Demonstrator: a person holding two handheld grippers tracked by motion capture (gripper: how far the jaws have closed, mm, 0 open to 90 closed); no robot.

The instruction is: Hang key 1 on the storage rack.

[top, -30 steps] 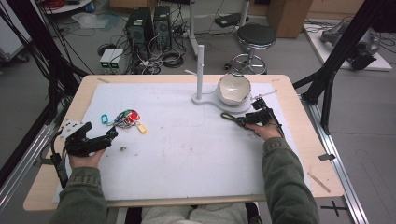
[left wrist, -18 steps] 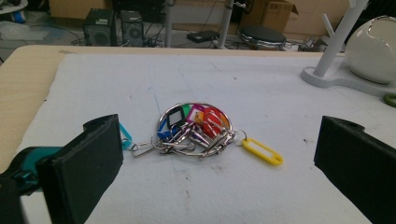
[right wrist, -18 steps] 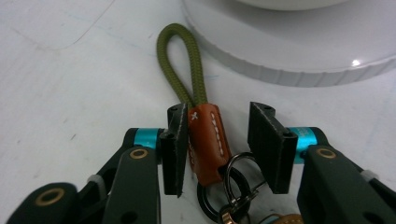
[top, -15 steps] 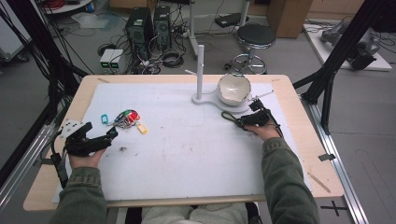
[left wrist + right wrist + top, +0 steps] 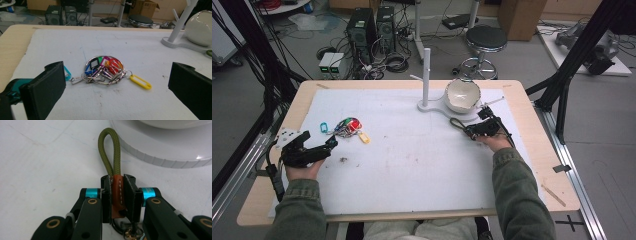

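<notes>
Cord strap [image 5: 110, 155] leather tab pinched in right tool [image 5: 117, 192], loop protruding ahead

Table: I see a light wooden table [image 5: 532, 150] carrying everything.
Cover: a white sheet [image 5: 412, 165] lies over most of its top, with a few dark specks.
Left on sheet: a bunch of coloured key tags [image 5: 105, 70] on a ring, a yellow tag [image 5: 140, 82] trailing from it.
Far right: a white stand [image 5: 426, 80] whose base holds a white bowl [image 5: 462, 95].
Beside base: an olive cord loop [image 5: 110, 152] rests on the sheet.
</notes>
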